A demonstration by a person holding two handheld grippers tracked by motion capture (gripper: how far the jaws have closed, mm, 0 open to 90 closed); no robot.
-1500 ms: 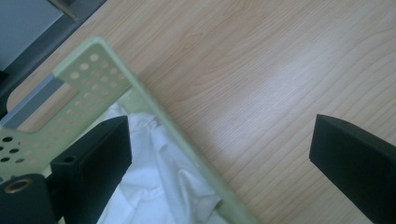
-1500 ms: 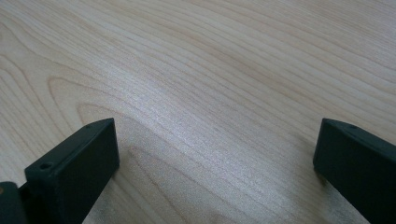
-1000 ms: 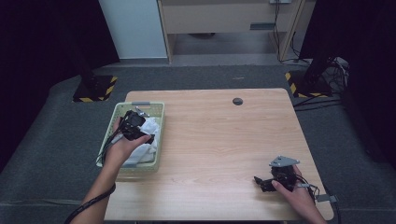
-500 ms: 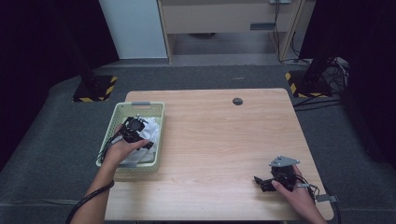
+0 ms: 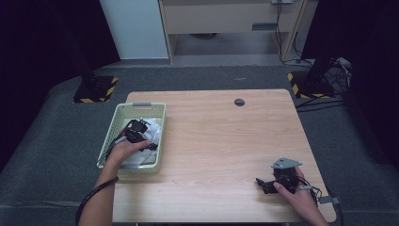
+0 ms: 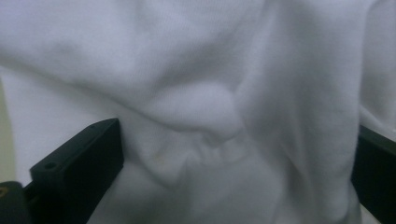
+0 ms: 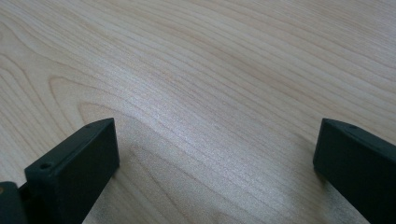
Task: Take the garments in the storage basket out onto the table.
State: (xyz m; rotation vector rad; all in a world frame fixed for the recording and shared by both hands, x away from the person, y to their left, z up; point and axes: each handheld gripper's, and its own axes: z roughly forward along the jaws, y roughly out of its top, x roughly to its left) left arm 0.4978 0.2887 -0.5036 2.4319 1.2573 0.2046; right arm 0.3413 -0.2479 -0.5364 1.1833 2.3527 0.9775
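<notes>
High view: a pale wooden table (image 5: 221,141) carries a light green basket (image 5: 141,108) along its left edge. White cloth (image 5: 143,157) lies crumpled inside the basket. The left gripper (image 5: 135,129), held in the person's left hand (image 5: 123,149), is lowered into the basket and sits on top of the cloth. The right gripper (image 5: 268,184), with its grey three-cornered plate on top, rests in the right hand (image 5: 297,197) near the table's front right corner, well apart from the basket. A small dark round disc (image 5: 239,101) is set in the tabletop near the far edge.

Left gripper view: the white cloth (image 6: 201,93) fills the space between the two black jaws, which stand wide apart at the left and right edges. Folds and a rounded bulge of fabric lie between them; the jaws flank the cloth without pinching it.

Right gripper view: the two black jaws stand wide apart over bare wood grain of the table (image 7: 210,84), with nothing between them.
</notes>
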